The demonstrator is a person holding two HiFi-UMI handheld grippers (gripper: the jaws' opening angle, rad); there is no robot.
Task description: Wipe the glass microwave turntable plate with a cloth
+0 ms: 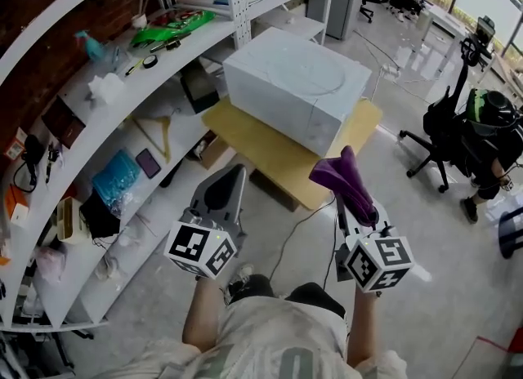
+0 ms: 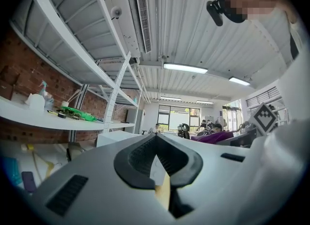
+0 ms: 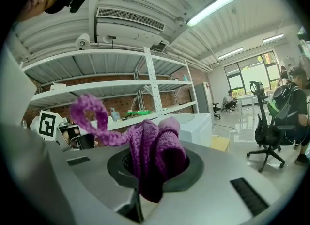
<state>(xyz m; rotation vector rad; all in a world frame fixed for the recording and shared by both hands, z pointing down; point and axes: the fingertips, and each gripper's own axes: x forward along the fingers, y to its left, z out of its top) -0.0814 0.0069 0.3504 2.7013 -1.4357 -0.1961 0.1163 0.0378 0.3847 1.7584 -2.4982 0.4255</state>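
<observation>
A white microwave stands on a low yellow table. On its top lies a faint round shape, the glass turntable plate. My right gripper is shut on a purple knitted cloth, held upright in front of the table; the cloth bulges out between the jaws and a loop curls to the left. My left gripper is held beside it, short of the table, jaws together with nothing between them. The microwave shows beyond the cloth in the right gripper view.
White shelves with cluttered items run along the brick wall at left. A black office chair and a seated person are at right. A cable trails on the floor before the table.
</observation>
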